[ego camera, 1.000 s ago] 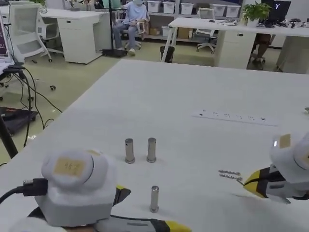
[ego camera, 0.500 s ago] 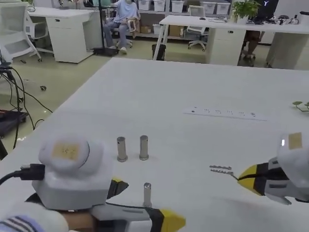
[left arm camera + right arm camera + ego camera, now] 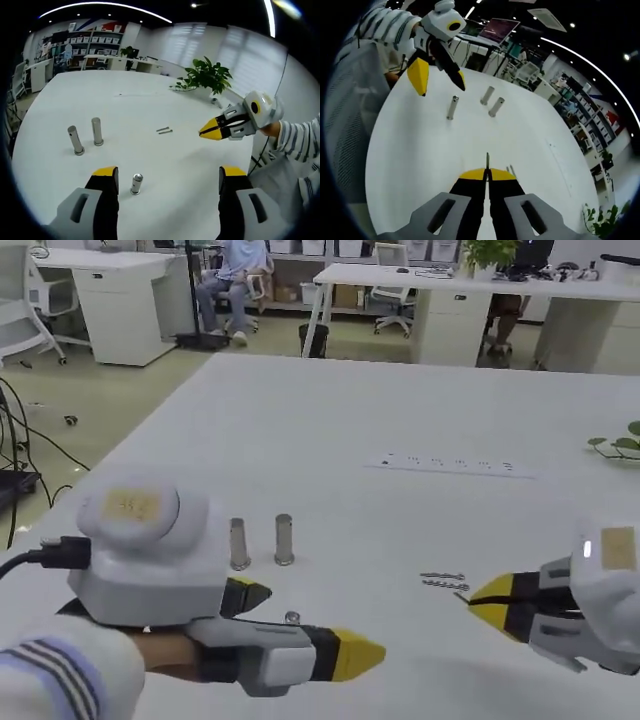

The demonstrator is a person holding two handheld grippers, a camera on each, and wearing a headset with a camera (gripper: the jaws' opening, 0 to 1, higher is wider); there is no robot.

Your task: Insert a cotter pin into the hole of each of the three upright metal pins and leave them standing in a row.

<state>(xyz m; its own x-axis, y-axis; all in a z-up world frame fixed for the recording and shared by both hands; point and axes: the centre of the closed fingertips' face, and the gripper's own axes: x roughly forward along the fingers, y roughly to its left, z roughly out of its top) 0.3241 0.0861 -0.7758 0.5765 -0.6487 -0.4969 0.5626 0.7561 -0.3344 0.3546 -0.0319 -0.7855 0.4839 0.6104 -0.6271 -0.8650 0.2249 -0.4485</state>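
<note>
Pinching in my right gripper (image 3: 487, 174): a thin silver cotter pin (image 3: 487, 161), jaws pressed together, its tip poking forward.
At my left gripper (image 3: 167, 175): jaws spread around the nearest short upright steel pin (image 3: 136, 183), close to one jaw.
Behind it: rear pair of steel pins (image 3: 97, 131), upright on the white desk (image 3: 150, 100).
Risk: I clamp off-centre and topple it, or the cotter pin twists and misses the hole.

The left claw (image 3: 308, 623) has a rounded white housing with a pale yellow label on top and a black cable plugged into its side. Its jaws are grey and black with yellow ends. The right claw (image 3: 475, 598) has the same colours, with a small lit spot on its housing. The left sleeve (image 3: 60, 680) and the right sleeve (image 3: 295, 145) are white with thin dark stripes.
</note>
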